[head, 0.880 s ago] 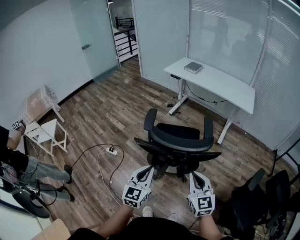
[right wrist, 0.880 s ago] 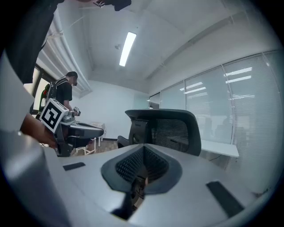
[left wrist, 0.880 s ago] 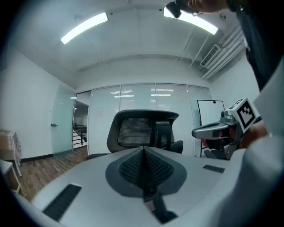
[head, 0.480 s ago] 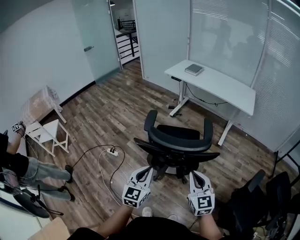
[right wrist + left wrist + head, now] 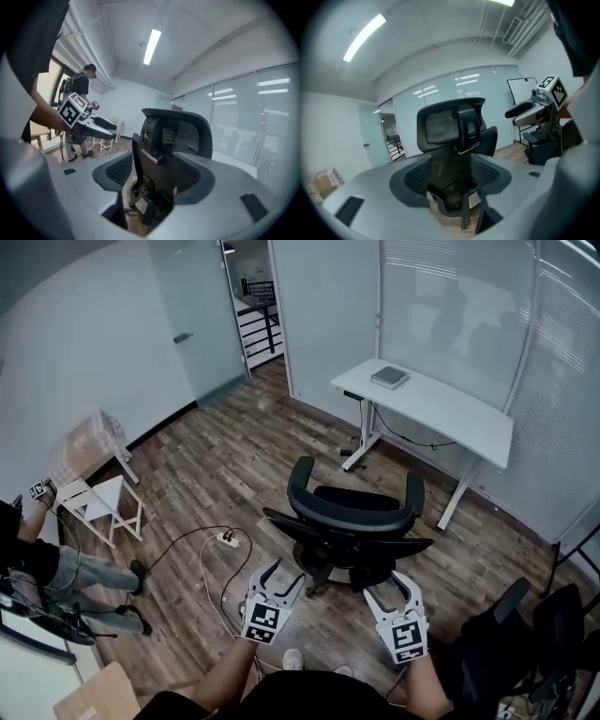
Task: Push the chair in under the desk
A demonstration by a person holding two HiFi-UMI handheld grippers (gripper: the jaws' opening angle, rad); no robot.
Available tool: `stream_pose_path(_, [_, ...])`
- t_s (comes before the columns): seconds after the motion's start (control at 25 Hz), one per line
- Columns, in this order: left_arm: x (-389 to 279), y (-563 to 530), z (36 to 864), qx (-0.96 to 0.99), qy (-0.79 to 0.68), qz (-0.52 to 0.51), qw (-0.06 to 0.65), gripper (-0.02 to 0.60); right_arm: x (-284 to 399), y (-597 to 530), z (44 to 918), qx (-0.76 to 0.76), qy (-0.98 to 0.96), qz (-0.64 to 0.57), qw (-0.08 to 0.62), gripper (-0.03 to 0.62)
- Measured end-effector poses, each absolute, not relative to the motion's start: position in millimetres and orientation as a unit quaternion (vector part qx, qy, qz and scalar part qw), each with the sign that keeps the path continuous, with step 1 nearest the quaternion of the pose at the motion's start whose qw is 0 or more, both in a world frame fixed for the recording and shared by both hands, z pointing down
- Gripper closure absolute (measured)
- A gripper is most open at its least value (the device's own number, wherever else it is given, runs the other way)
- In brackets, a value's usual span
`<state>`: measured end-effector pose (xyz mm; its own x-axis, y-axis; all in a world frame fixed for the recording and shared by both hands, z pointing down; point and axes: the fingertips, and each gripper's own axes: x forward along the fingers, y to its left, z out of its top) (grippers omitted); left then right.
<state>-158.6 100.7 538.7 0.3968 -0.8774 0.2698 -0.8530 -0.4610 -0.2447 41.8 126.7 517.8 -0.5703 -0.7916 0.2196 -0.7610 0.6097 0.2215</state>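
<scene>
Head view: the left tongs and the right tongs are held side by side, each with its jaws spread and nothing between them. The black office chair stands just ahead of both, its backrest turned towards them; whether the tips touch it cannot be told from here. The white tabletop lies well beyond the chair, ahead and to the right of the right tongs, so the chair stands out on the wood floor, apart from it. A flat grey box lies on the tabletop. Left of the left tongs a power strip lies on the floor, and further left are a white stool and a person

Left gripper view: the left tongs stand apart, with the chair's spine and headrest ahead in the gap, untouched by the pads. The right tongs show to the right

Right gripper view: the right tongs are likewise spread, the chair back ahead between them and clear of them; the left tongs show to the left
</scene>
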Motion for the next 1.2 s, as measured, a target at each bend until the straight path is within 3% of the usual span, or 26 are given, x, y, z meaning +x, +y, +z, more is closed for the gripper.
stream_pose_path(0.12, [-158.8,103.1,548.9,-0.821,0.522,-0.226,0.059,0.217,44.8,127.5,524.2,0.418,-0.890,-0.067,0.168,0.258])
stream_pose_path(0.24, [-154.9,101.0,558.0,-0.812,0.508,-0.275,0.083,0.163,50.2,127.6,524.3,0.400,-0.892,-0.079,0.195,0.194])
stream_pose_path(0.44, [-162.2,90.6,573.9,-0.791,0.478,-0.359,0.131,0.102,55.5,120.3,547.3,0.379,-0.894,-0.074,0.228,0.066])
stream_pose_path(0.56, [-172.1,74.5,580.9,-0.777,0.466,-0.394,0.152,0.081,59.0,105.9,562.1,0.378,-0.887,-0.082,0.252,0.021])
stream_pose_path(0.96, [-217.6,-2.0,588.5,-0.759,0.462,-0.434,0.146,0.071,76.5,37.8,576.5,0.423,-0.849,-0.079,0.308,0.006])
stream_pose_path(1.2, [-214.9,-36.1,606.1,-0.754,0.398,-0.493,0.172,0.067,103.0,-1.4,608.5,0.428,-0.813,-0.058,0.390,0.006])
